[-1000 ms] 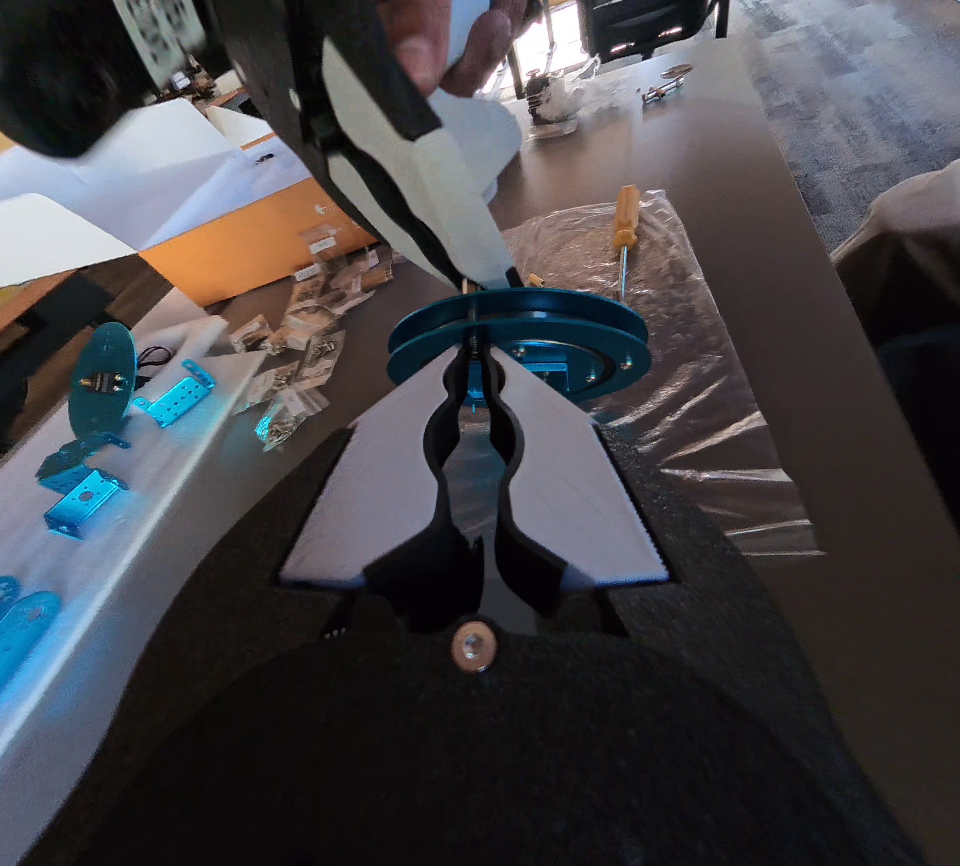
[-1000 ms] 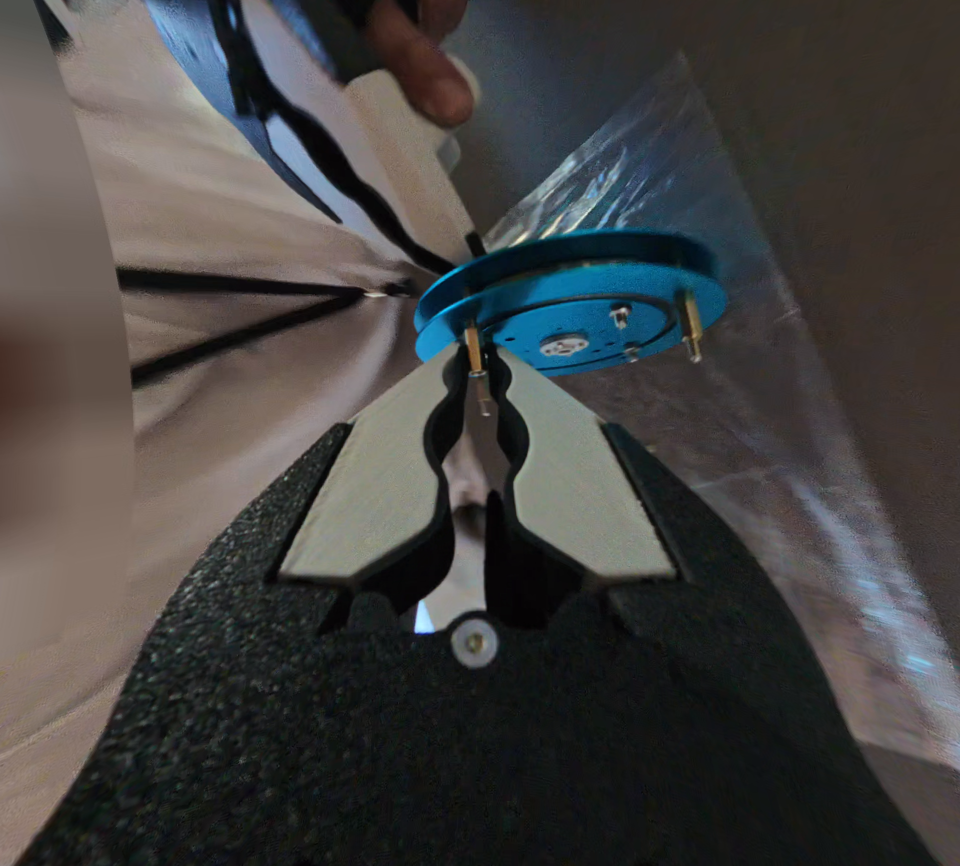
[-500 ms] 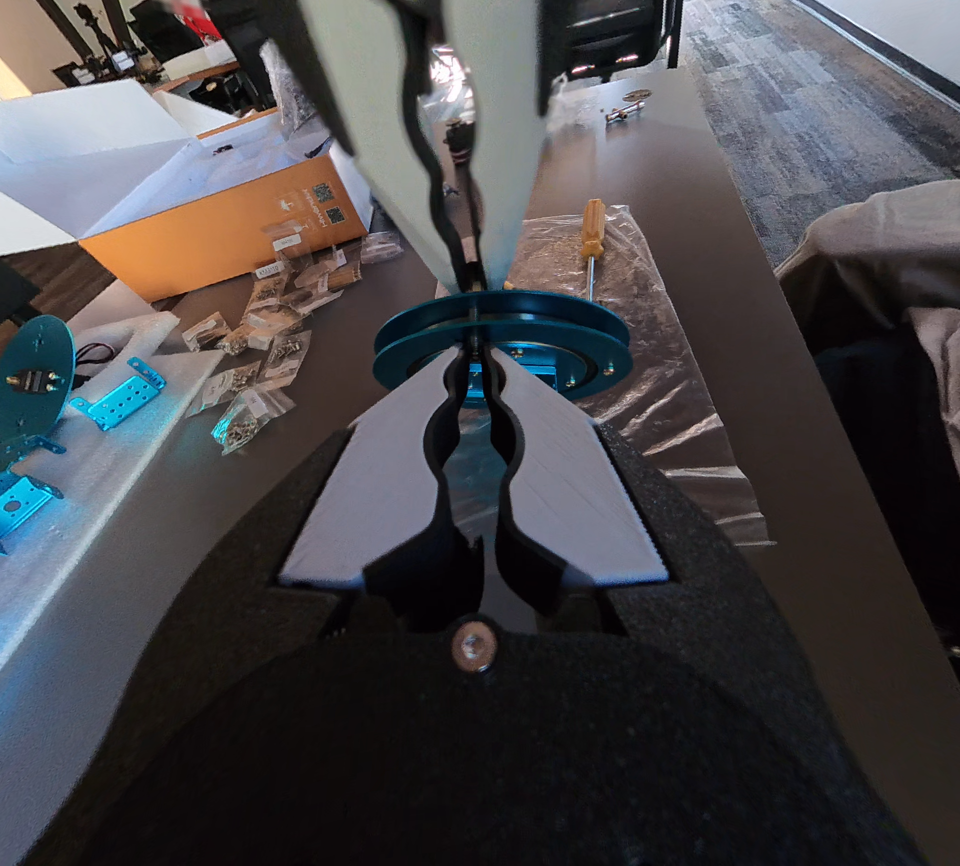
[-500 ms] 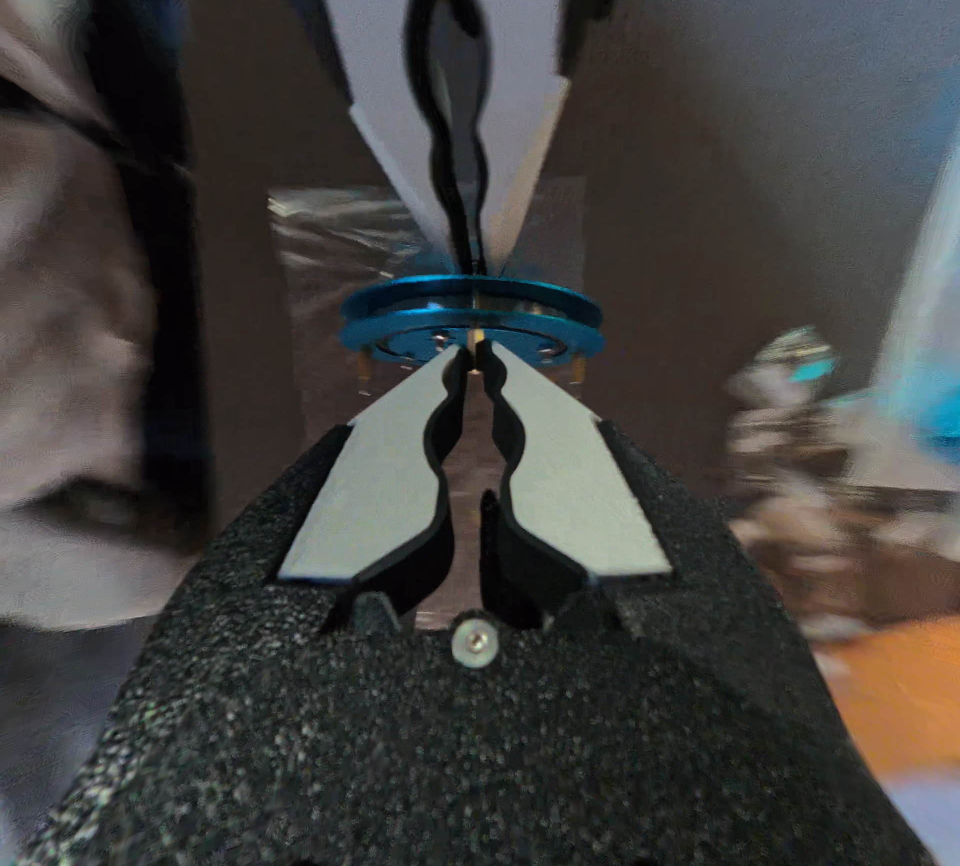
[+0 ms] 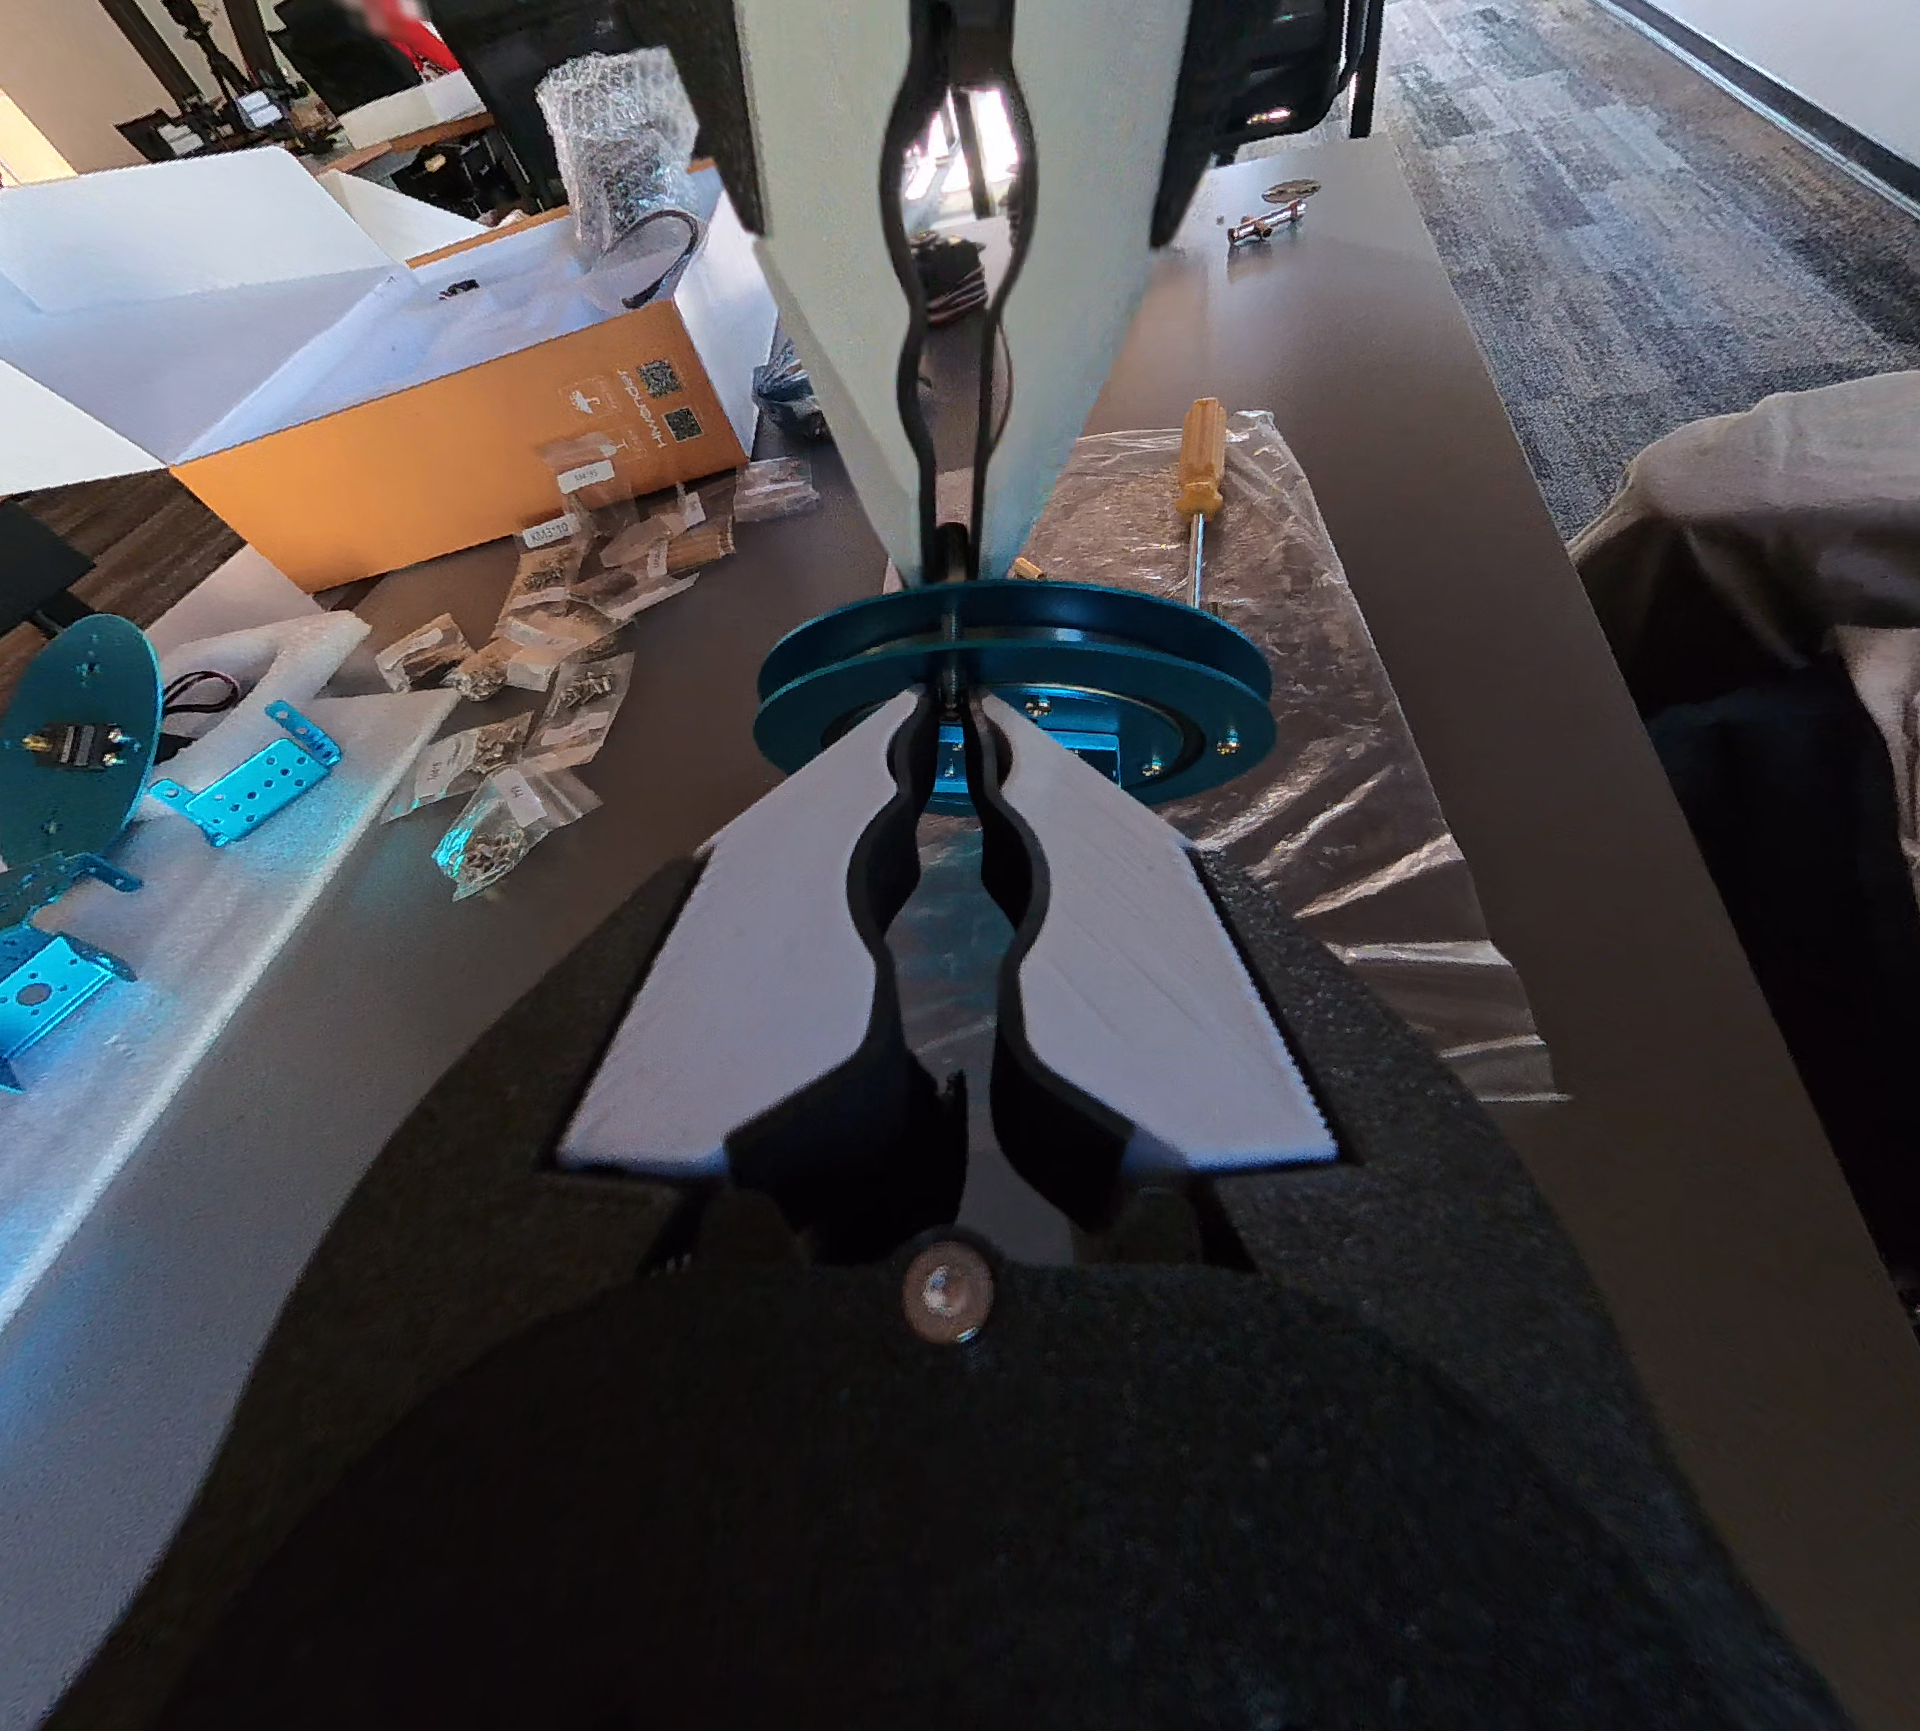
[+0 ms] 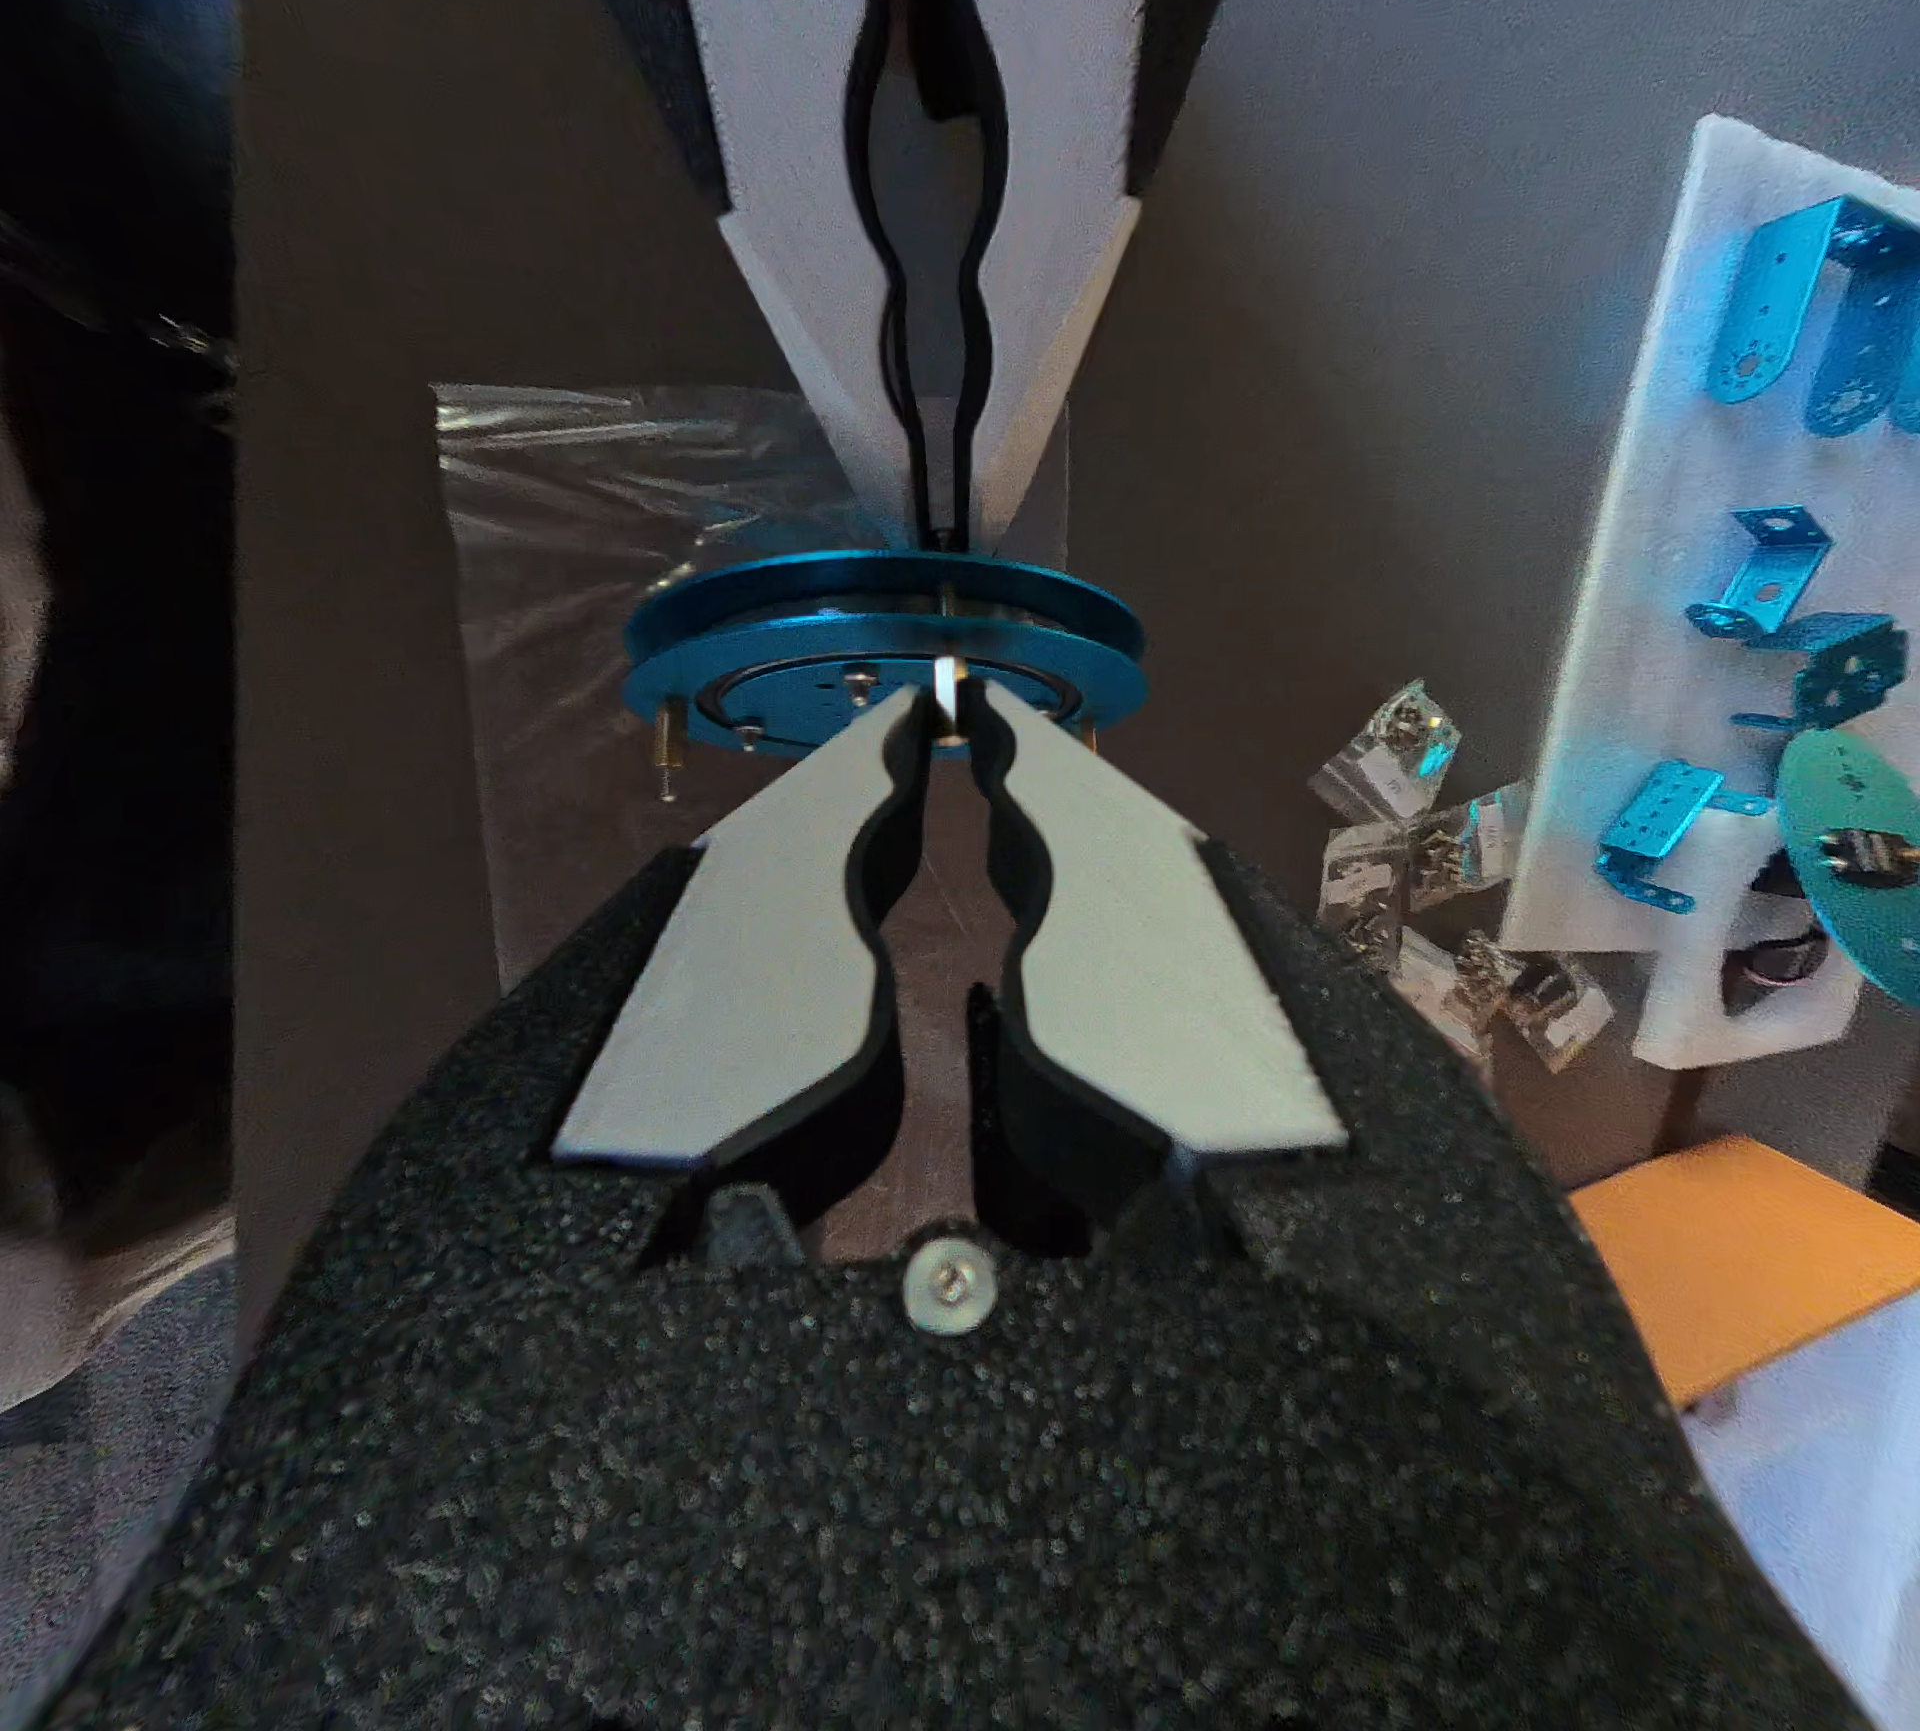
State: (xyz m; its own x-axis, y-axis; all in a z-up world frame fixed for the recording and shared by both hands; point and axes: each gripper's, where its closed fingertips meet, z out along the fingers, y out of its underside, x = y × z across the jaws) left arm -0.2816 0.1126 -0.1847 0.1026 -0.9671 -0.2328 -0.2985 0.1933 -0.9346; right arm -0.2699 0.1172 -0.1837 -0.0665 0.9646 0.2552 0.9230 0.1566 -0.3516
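A blue double-disc assembly (image 5: 1091,642) with brass standoffs hangs in the air above a clear plastic sheet (image 5: 1351,829) on the dark table. My left gripper (image 5: 951,699) is shut on a thin post at the near rim, under the discs. My right gripper (image 5: 951,549) comes from straight opposite and pinches the same post on the other side of the discs. In the right wrist view the right gripper (image 6: 948,694) is shut on a pale standoff of the assembly (image 6: 790,632). The left gripper (image 6: 943,528) meets it from the far side.
A yellow-handled screwdriver (image 5: 1203,455) lies on the plastic sheet. An orange box (image 5: 436,455), small bags of screws (image 5: 540,715) and white foam with blue brackets (image 5: 249,777) are to the left. A person's clothing (image 5: 1766,538) is at the right edge. Left and right tips are no more than a few centimetres apart.
The right gripper has swung from a slant on the left to straight opposite the left gripper, and the hand on it has left view. The disc assembly stays held between both.
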